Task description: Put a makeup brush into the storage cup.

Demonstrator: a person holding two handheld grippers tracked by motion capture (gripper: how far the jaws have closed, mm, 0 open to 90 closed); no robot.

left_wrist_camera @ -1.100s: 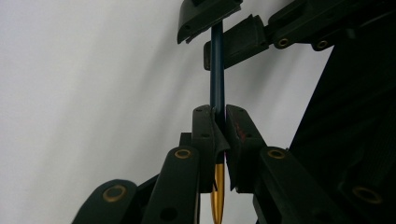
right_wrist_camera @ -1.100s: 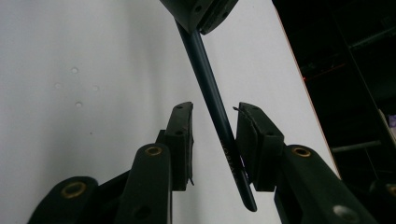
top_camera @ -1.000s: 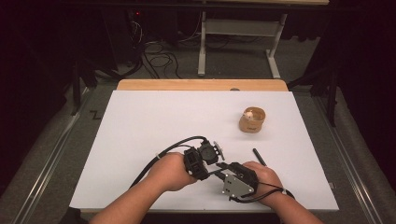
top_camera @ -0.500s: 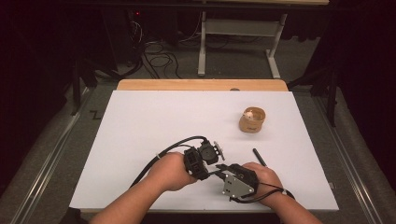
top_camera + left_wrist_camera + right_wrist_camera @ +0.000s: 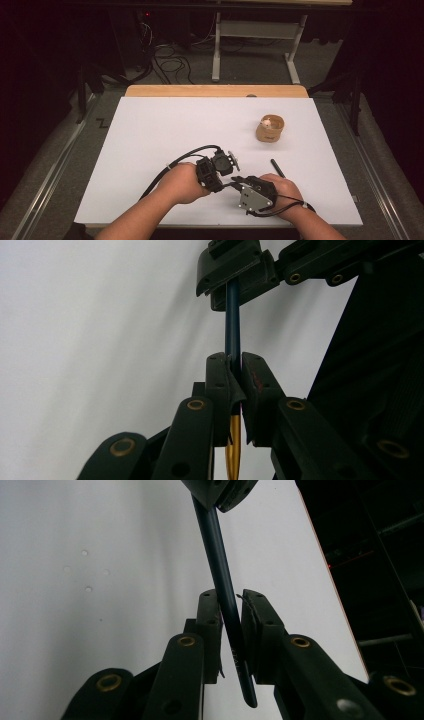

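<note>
The left gripper (image 5: 231,164) and the right gripper (image 5: 235,181) meet nose to nose at the near middle of the white table sheet (image 5: 165,130). Between them runs 1 dark blue pen (image 5: 233,320) with a gold tip. In the left gripper view the jaws are clenched on its barrel near the gold end. In the right gripper view the jaws have just been closing, with the other end of the barrel (image 5: 222,587) between them, and they look to press on it now. Holding it at both ends probably lets the person pull or twist the pen apart, or pass it across.

A black cap-like piece (image 5: 277,168) lies just right of the hands. A small wooden cup (image 5: 270,128) stands farther off to the right. The left and far parts of the sheet offer open room; the near edge lies close under the wrists.
</note>
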